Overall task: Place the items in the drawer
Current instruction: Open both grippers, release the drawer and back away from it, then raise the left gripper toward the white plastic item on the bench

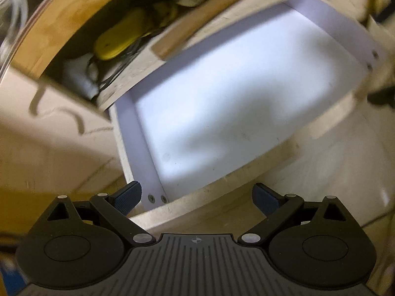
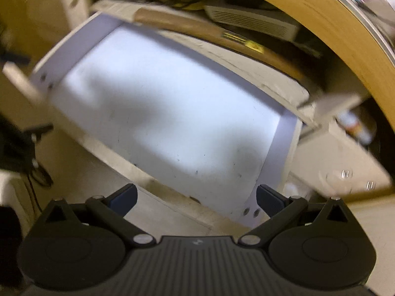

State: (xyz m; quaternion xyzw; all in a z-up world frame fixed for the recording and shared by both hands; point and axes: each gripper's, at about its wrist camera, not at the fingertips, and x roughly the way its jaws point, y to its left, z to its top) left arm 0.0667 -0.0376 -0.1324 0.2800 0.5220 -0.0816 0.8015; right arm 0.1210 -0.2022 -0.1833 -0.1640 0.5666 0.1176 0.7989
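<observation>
An open white drawer (image 1: 222, 113) is pulled out below a wooden desk; its floor is bare. It also shows in the right wrist view (image 2: 172, 113). My left gripper (image 1: 197, 197) is open and empty, just above the drawer's front left corner. My right gripper (image 2: 196, 198) is open and empty, above the drawer's front right corner. Both views are blurred by motion.
A shelf above the drawer holds a yellow object (image 1: 123, 37) with dark cables and a white vented device (image 2: 249, 22). A wooden desk edge (image 2: 321, 17) curves overhead. A wooden rail (image 1: 197, 19) runs along the drawer's back. The other gripper's dark body (image 2: 17, 143) is at the left.
</observation>
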